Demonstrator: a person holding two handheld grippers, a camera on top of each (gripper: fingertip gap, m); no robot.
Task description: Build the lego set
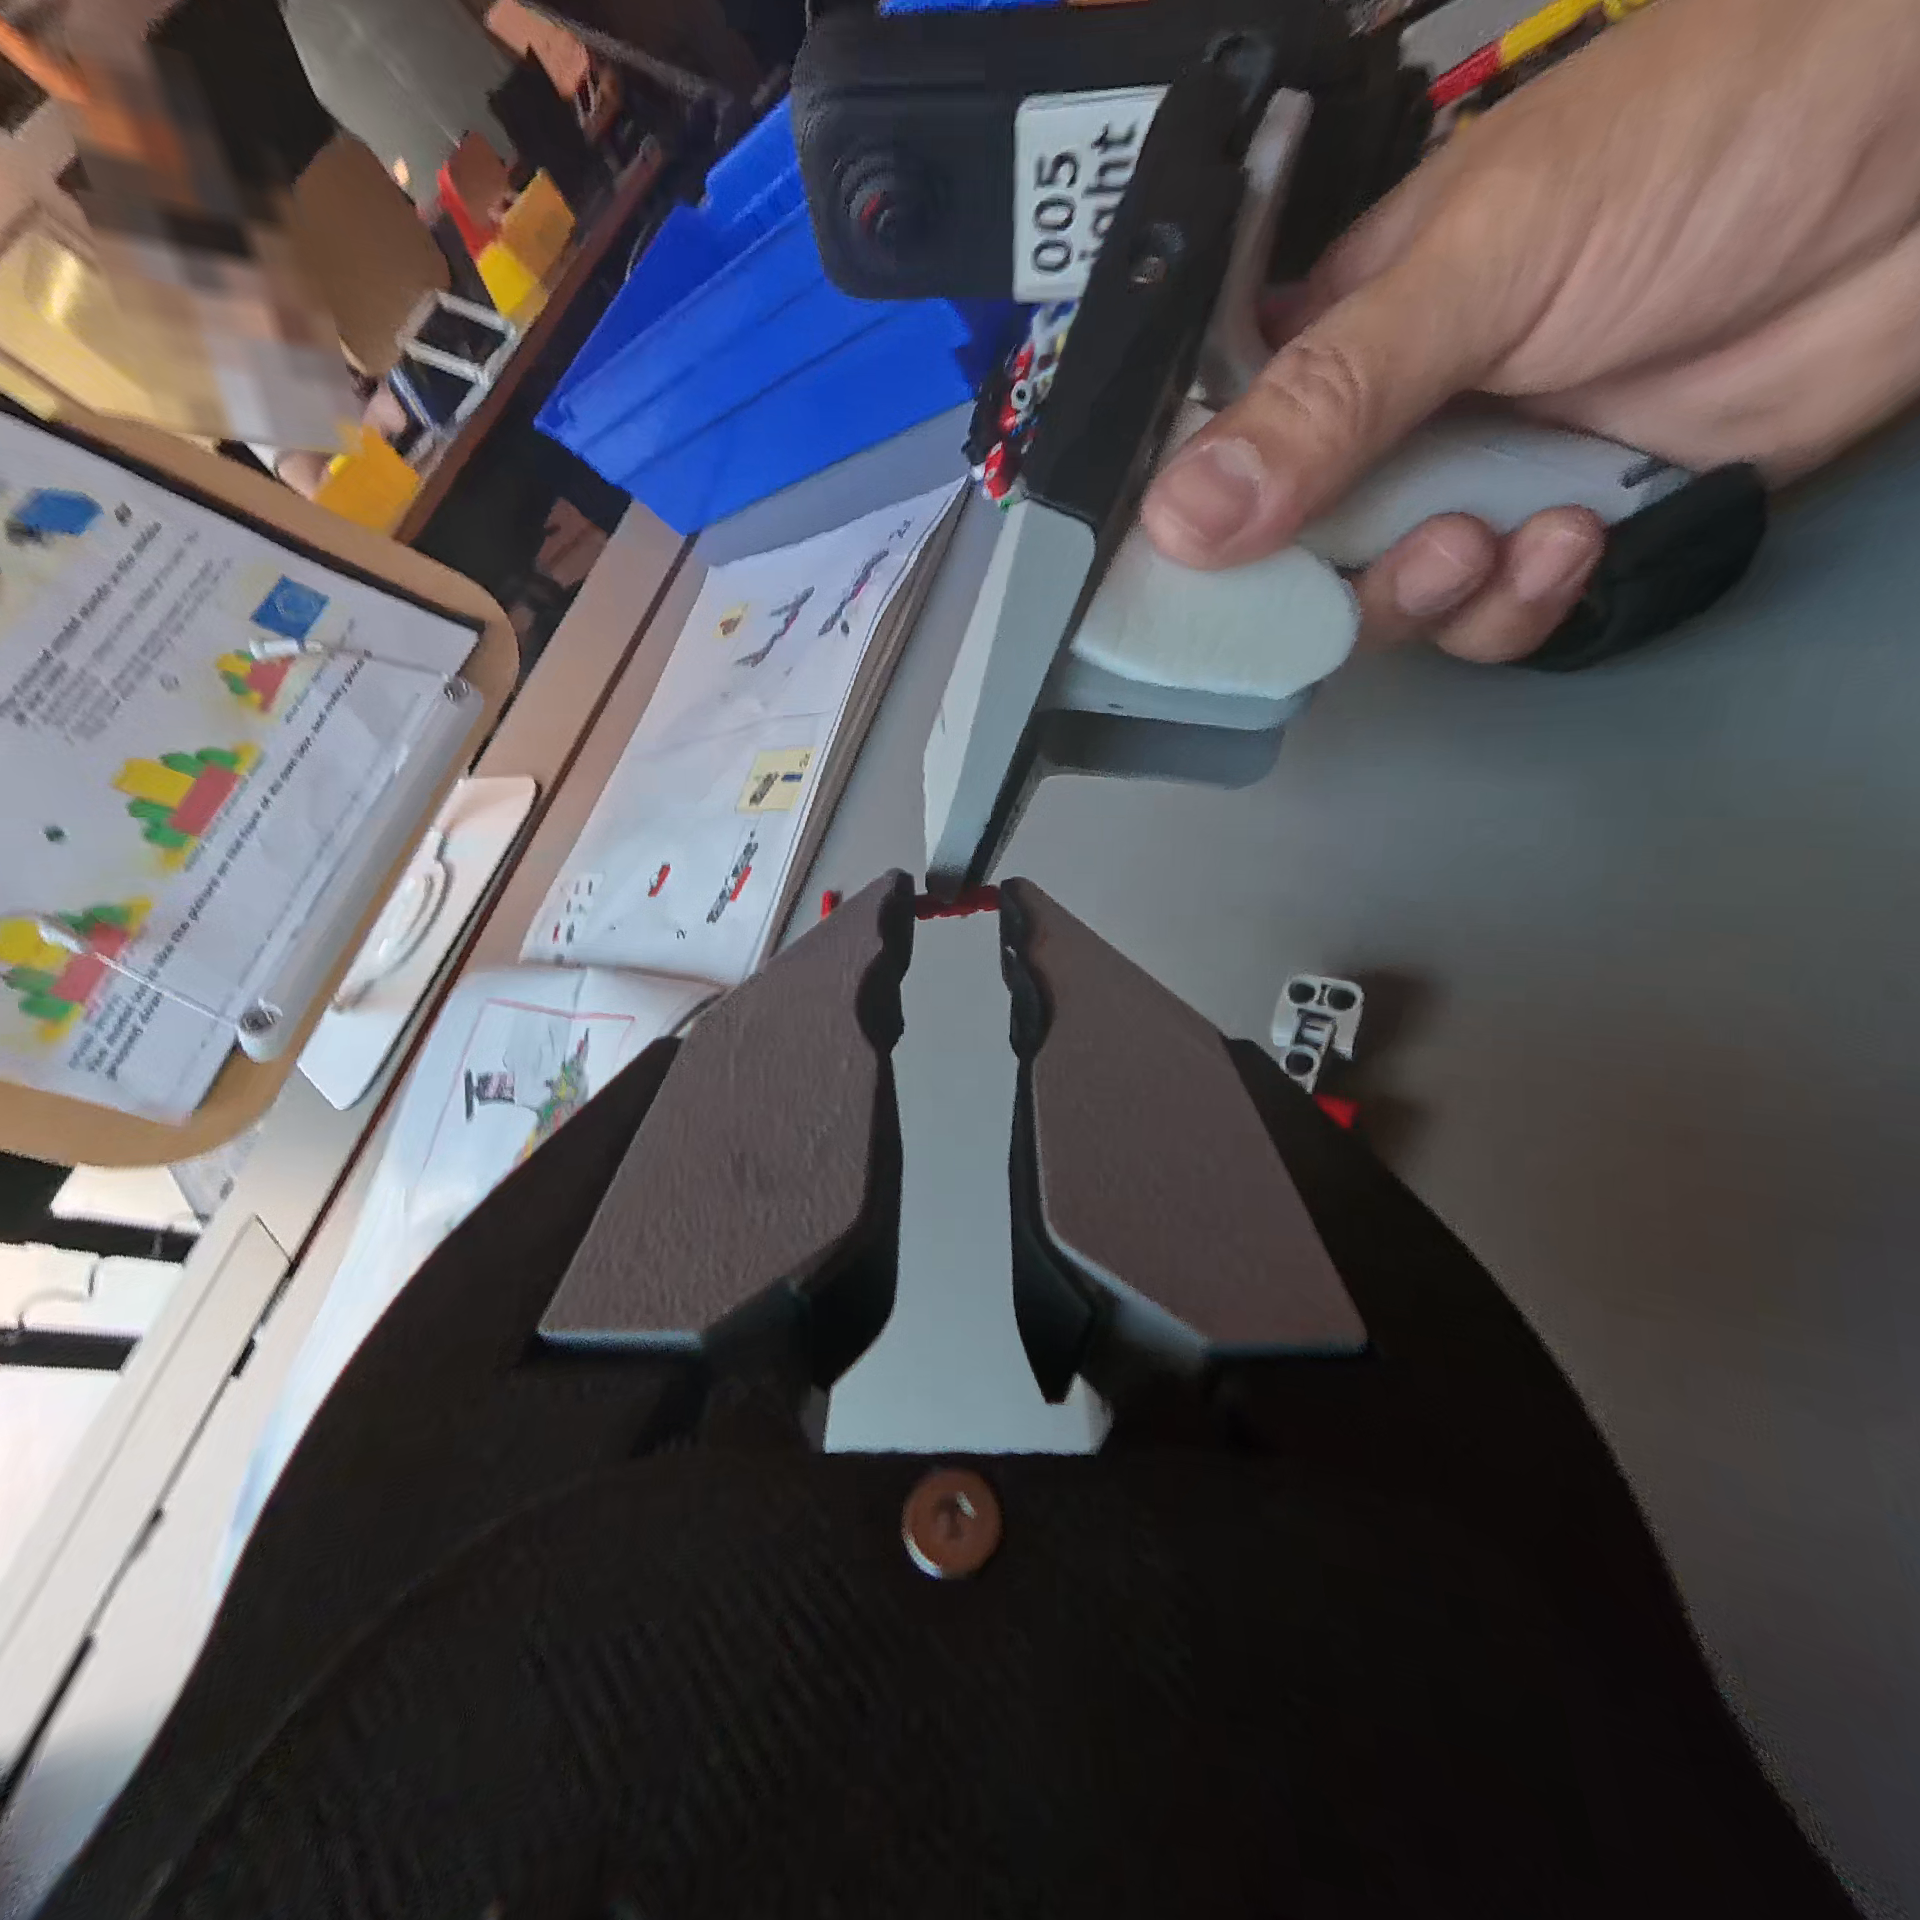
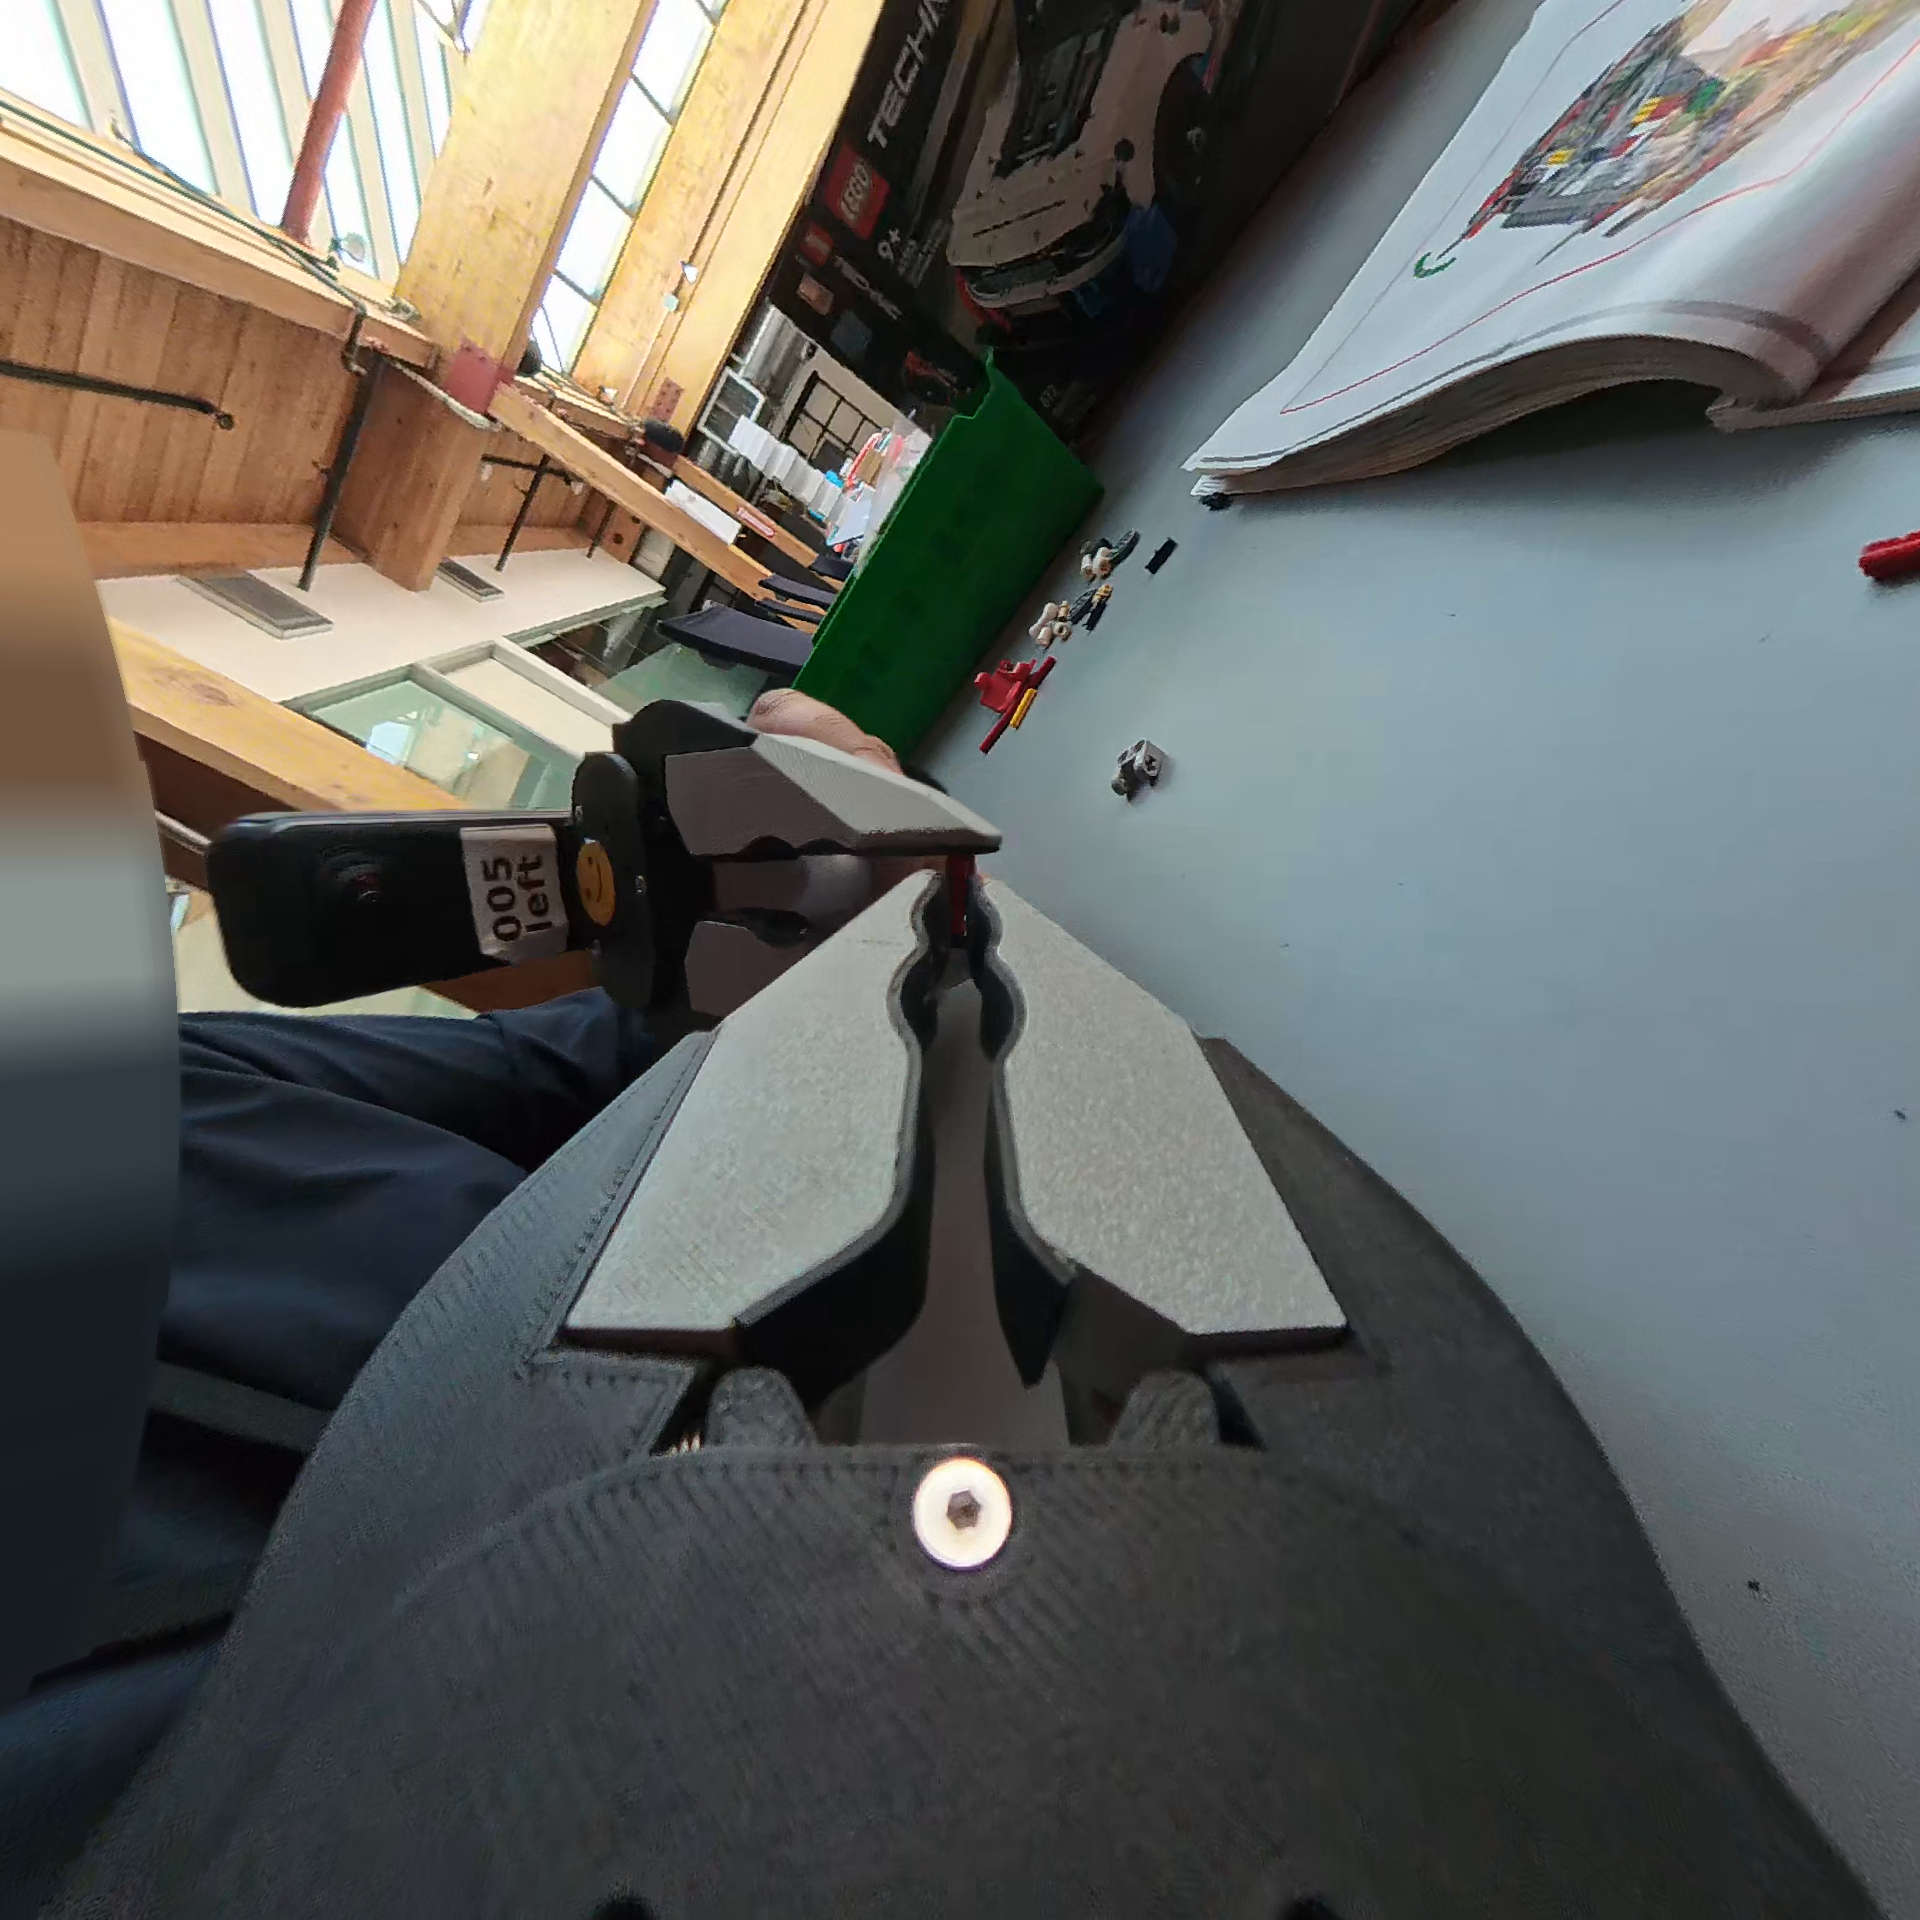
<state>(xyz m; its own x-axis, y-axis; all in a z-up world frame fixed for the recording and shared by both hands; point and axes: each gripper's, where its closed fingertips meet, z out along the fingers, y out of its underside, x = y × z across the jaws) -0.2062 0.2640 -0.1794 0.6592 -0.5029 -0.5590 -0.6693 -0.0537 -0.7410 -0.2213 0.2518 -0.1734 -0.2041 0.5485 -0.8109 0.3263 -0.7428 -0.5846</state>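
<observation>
Black printed housing is filling the bottom of both wrist views, with each claw's two grey fingers running forward from it.

Out at the tips, the left gripper (image 1: 958, 902) is standing narrow, its fingertips (image 1: 891, 904) pressing on the two ends of a small red pin (image 1: 958, 906), so the pin's long axis is lying straight across the gap from one tip to the other. The right gripper (image 2: 961, 914) is coming at the same pin (image 2: 960, 896) from the far side: its fingers (image 1: 987, 727) are pointing down at the pin's middle, at a right angle to the left claw. Its tips are all but together, closing on the pin's thin middle; whether both pads are truly pressing there is hard to judge. So both claws are meeting at one spot, just above the grey table (image 1: 1558, 935), and neither is nearer than the other.

A hand (image 1: 1558, 343) is wrapping the right gripper's handle. A white connector piece (image 1: 1317, 1023) is lying on the table just right of the left fingers, apart from them. An open booklet (image 1: 727, 748) is lying to the left, with blue bins (image 1: 769, 384) beyond it and a picture board (image 1: 208, 748) farther left. In the right wrist view, loose small parts (image 2: 1013, 686) are lying well apart from the claws, beside a green bin (image 2: 956, 561); another red pin (image 2: 1886, 556) is sitting near the booklet (image 2: 1558, 291).
</observation>
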